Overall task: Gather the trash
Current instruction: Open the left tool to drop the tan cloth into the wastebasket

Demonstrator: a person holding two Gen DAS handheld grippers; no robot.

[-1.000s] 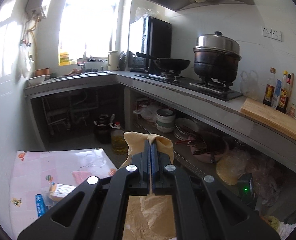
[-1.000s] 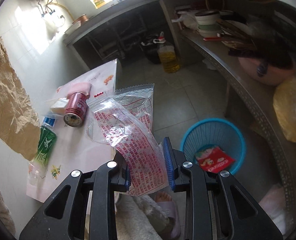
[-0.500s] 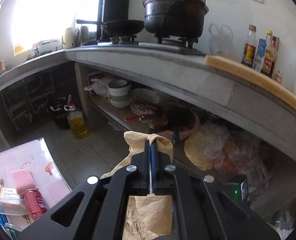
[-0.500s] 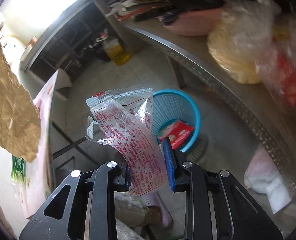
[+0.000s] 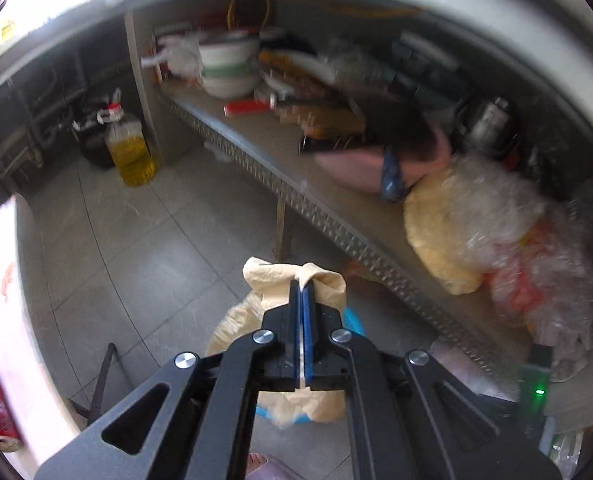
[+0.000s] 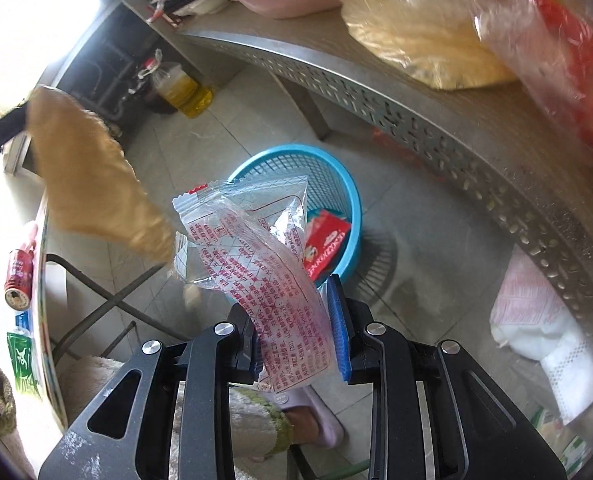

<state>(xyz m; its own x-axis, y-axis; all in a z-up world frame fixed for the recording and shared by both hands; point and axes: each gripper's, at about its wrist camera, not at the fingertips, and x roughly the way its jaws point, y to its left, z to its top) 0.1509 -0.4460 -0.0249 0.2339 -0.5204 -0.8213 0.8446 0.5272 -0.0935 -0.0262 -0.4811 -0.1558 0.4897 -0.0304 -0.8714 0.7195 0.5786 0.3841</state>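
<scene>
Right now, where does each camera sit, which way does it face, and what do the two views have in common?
Left wrist: rides the left gripper, facing down toward the floor and under-counter shelf; shut jaws pinch brown paper; a slippered toe shows below.
Right wrist: rides the right gripper, tilted down at the blue basket; it holds a clear printed wrapper; the person's slippered foot shows.
Shared: brown paper, basket, oil bottle, shelf.

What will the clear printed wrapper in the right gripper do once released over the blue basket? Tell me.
The clear printed wrapper is thin, creased film that bends above the right gripper, so it is probably floppy and very light. It will likely flutter rather than drop straight. The blue basket lies ahead of the fingers, not directly beneath, so it could miss.
</scene>
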